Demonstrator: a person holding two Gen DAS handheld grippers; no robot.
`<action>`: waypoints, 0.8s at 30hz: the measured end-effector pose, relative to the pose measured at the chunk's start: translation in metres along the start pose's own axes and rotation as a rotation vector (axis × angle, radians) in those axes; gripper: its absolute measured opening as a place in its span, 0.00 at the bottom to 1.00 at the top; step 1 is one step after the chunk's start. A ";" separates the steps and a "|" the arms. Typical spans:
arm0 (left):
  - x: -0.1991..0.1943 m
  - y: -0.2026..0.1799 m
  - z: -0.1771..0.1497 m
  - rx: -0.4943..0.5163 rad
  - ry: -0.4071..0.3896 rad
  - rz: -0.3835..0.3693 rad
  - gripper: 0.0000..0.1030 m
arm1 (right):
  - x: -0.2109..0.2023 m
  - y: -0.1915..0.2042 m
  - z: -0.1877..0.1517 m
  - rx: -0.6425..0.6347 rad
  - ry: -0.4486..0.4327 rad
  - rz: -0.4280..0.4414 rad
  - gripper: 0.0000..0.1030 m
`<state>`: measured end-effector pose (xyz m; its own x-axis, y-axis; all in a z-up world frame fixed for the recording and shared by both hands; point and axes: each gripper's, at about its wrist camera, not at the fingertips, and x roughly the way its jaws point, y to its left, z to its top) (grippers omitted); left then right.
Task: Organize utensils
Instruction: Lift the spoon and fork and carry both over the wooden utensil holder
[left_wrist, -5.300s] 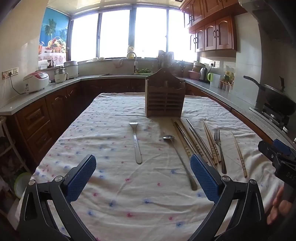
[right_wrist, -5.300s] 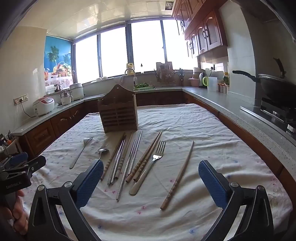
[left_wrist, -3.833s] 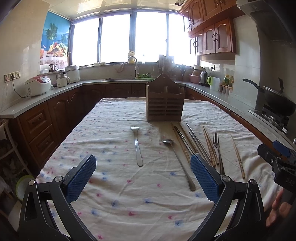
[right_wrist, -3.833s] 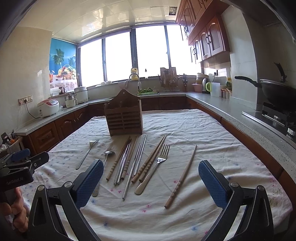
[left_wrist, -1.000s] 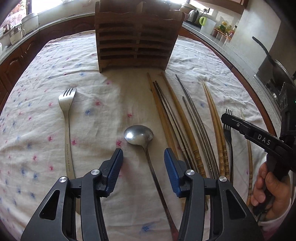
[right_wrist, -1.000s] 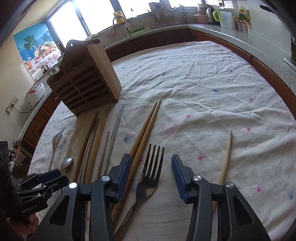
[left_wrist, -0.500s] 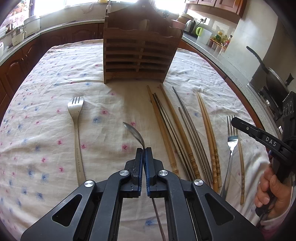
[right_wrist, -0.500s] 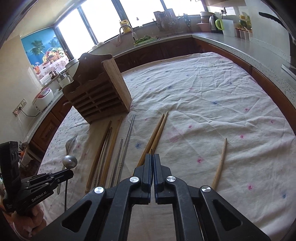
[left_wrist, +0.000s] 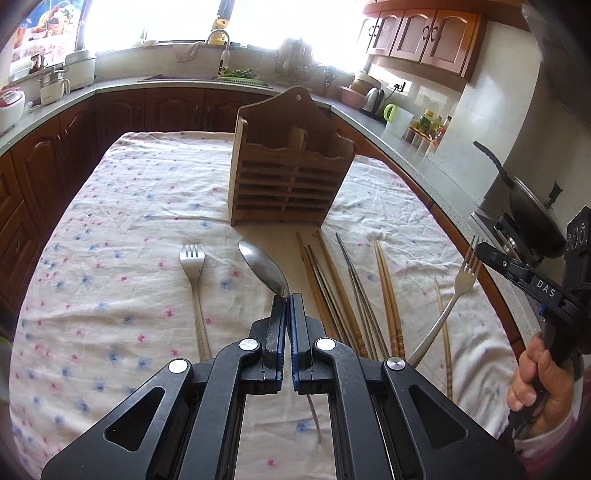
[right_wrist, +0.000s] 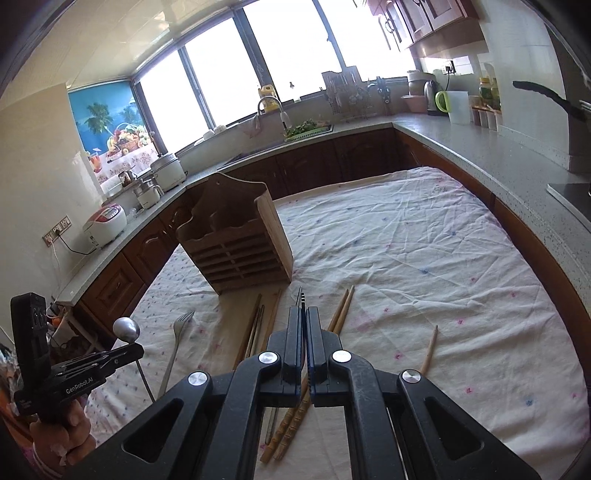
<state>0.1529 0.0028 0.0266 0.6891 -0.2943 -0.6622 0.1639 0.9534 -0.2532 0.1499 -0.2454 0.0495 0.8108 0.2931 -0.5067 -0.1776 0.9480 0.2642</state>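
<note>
My left gripper is shut on a metal spoon, held above the cloth with the bowl pointing forward; the spoon also shows in the right wrist view. My right gripper is shut on a metal fork, whose tines poke out past the tips. The wooden utensil holder stands upright ahead of both, also in the right wrist view. A second fork and several chopsticks lie on the cloth in front of the holder.
A white flowered cloth covers the table. One wooden chopstick lies apart to the right. Dark wood cabinets and grey counters ring the table; a wok sits on the stove at right.
Both grippers have risen from the cloth, the left lifting the spoon and the right lifting the fork. Both now sit higher, facing the holder.
</note>
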 end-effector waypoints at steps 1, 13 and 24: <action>-0.003 0.001 0.003 -0.002 -0.015 0.003 0.02 | -0.002 0.003 0.003 -0.011 -0.014 -0.006 0.02; -0.025 0.005 0.053 0.009 -0.151 0.026 0.02 | 0.005 0.032 0.047 -0.095 -0.108 -0.001 0.02; -0.032 0.015 0.131 0.014 -0.307 0.061 0.02 | 0.024 0.056 0.114 -0.161 -0.268 -0.032 0.02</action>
<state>0.2259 0.0356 0.1367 0.8786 -0.2048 -0.4315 0.1236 0.9701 -0.2087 0.2228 -0.1990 0.1455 0.9318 0.2397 -0.2726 -0.2182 0.9700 0.1073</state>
